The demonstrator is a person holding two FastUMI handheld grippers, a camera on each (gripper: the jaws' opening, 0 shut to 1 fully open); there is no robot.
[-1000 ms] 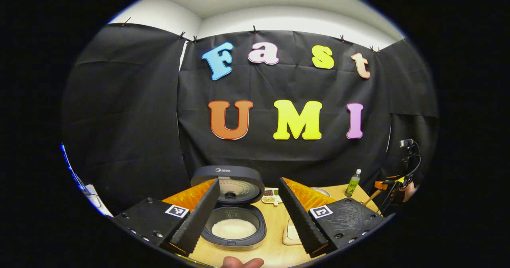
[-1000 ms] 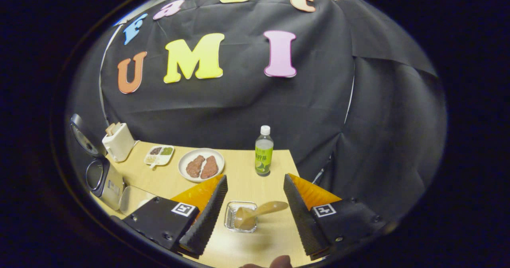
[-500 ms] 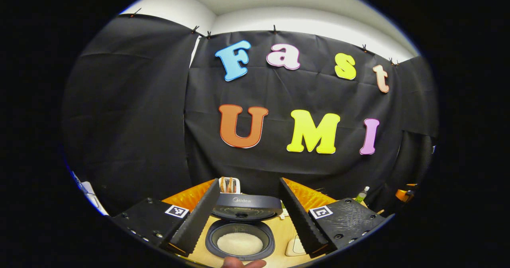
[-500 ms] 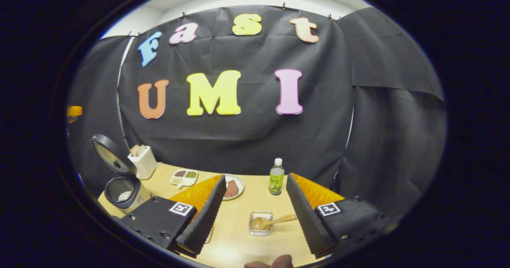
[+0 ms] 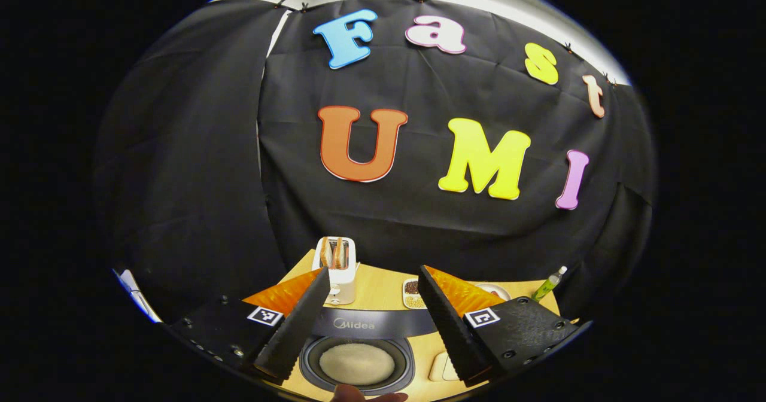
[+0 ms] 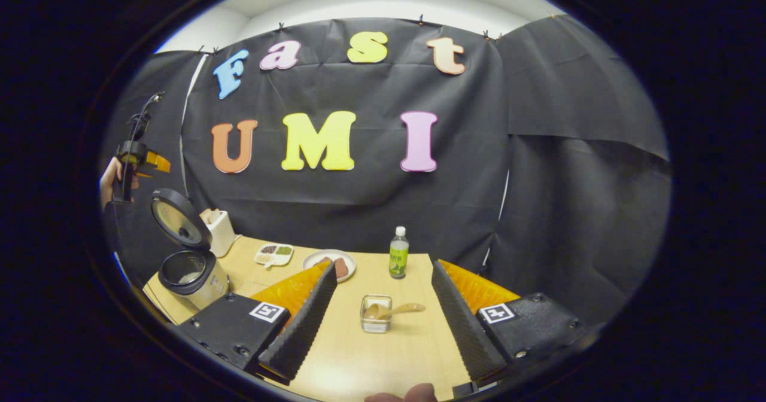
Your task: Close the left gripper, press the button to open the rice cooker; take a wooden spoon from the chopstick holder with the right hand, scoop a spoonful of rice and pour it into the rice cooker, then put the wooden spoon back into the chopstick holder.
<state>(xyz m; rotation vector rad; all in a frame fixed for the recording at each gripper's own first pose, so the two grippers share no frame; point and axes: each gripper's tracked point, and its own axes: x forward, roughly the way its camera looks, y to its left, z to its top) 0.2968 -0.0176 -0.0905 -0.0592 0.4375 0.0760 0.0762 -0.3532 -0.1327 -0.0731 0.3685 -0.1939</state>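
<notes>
The rice cooker [image 5: 357, 363] stands open below my left gripper [image 5: 372, 371], white rice showing in its pot and the lid [image 5: 371, 324] seen edge-on. This gripper is open and holds nothing. Behind the cooker is the white chopstick holder [image 5: 335, 270] with wooden pieces in it. In the right gripper view my right gripper [image 6: 383, 367] is open and empty above the table. Ahead of it the wooden spoon [image 6: 407, 308] lies with its bowl in a small clear container [image 6: 376, 321]. At far left are the open cooker [image 6: 191, 270], the holder [image 6: 220, 231] and the left gripper [image 6: 140, 157] in a hand, high above the cooker.
A green bottle [image 6: 398, 252], a plate of brown food [image 6: 330, 264] and a divided dish [image 6: 273, 253] stand along the back of the wooden table [image 6: 383, 354]. A white flat object [image 5: 443, 366] lies beside the cooker. The black cloth wall closes the back and right.
The left gripper has risen over the open cooker, bringing the chopstick holder into its view. The right gripper has drawn back from the spoon's container, which now sits farther off.
</notes>
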